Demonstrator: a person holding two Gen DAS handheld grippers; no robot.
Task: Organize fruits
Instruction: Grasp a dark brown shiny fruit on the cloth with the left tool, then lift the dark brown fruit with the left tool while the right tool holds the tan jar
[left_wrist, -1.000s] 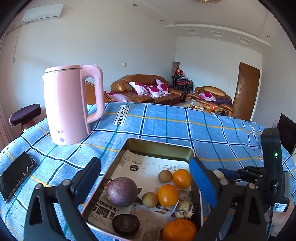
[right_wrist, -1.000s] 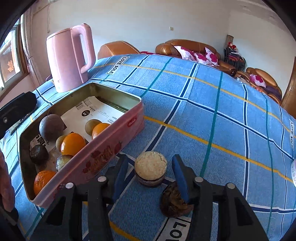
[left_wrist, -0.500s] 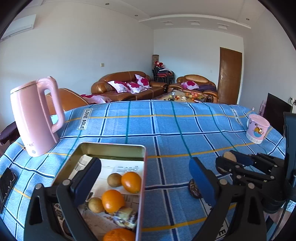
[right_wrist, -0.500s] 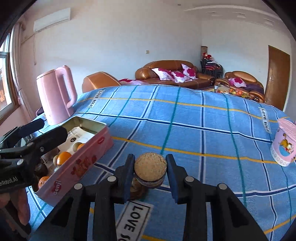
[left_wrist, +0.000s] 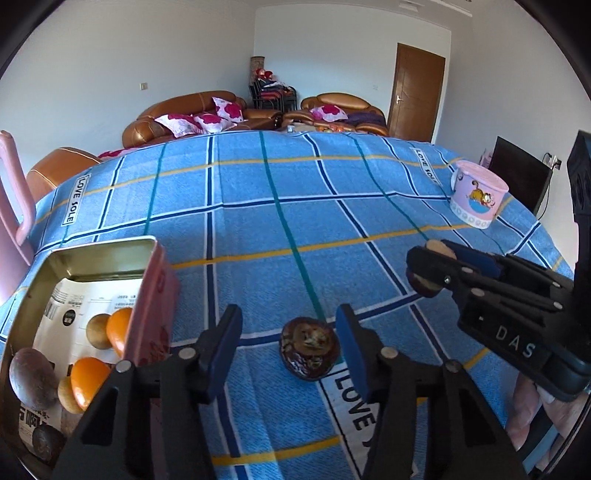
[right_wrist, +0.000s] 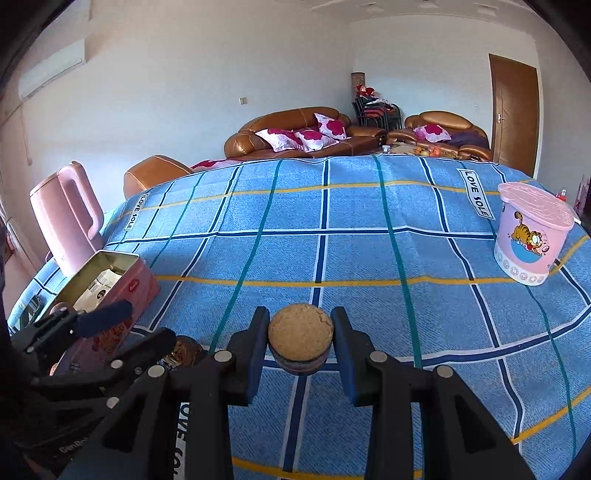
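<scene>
Right hand-held gripper (right_wrist: 300, 341) clamped on a round dark fruit half (right_wrist: 300, 341), cut tan face toward the camera, held clear above the blue checked table (right_wrist: 369, 258). Left hand-held gripper (left_wrist: 288, 347) closing; a dark wrinkled fruit shell (left_wrist: 309, 352) lies on the cloth between its blue pads (left_wrist: 349, 347), right pad near it, left pad apart, contact not seen. Pink tin (left_wrist: 147, 295) at near left holds oranges (left_wrist: 88, 380) and brown fruits. Pink cartoon cup (right_wrist: 530, 236) far right; pink kettle (right_wrist: 66, 221) far left.
</scene>
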